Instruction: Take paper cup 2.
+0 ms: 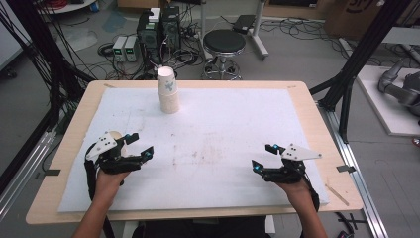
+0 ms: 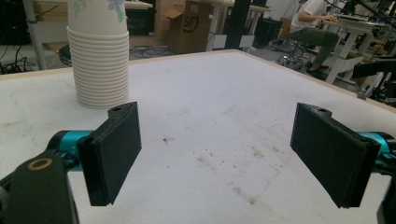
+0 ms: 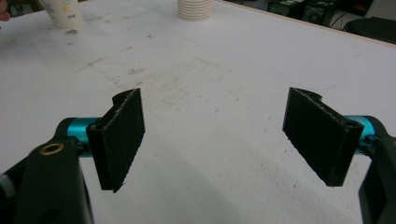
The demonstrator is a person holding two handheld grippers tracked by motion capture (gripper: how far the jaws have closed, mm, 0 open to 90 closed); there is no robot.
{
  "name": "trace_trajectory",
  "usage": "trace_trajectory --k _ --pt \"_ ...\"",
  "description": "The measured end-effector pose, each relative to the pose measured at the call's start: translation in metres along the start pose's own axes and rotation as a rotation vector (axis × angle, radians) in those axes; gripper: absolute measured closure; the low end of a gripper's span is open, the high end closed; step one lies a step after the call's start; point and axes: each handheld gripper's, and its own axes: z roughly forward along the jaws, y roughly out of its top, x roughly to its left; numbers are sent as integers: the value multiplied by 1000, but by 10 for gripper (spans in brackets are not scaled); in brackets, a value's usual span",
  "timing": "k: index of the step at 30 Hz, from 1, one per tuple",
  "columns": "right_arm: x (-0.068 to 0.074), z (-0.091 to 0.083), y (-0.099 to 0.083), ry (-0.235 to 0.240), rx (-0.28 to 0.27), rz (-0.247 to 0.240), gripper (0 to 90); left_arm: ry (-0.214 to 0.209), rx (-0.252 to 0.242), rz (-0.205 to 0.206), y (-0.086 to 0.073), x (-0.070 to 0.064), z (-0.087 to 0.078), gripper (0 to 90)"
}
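White paper cups are sitting in an upright stack [image 1: 168, 93] near the far edge of the desk [image 1: 307, 119], well ahead of the left gripper [image 1: 140, 147]. A single paper cup [image 1: 115, 137] is standing just beside that gripper. Both it and the right gripper [image 1: 261, 157] are hovering with jaws spread wide, gripping nothing.

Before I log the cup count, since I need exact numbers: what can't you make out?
- Cup stack: top cut off by the left gripper view's upper edge, so the count is uncertain.
- Single cup: mostly hidden behind the left gripper in the high view.
- Printed pattern: too small in the high view.
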Motion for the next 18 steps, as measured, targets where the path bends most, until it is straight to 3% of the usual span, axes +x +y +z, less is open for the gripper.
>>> trace_trajectory --k 9,18 --pt "0 -4 0 7 -1 0 214 5 -4 12 8 -6 7 163" --pt "-1 -3 0 8 -3 -3 214 1 25 8 26 -5 33 158"
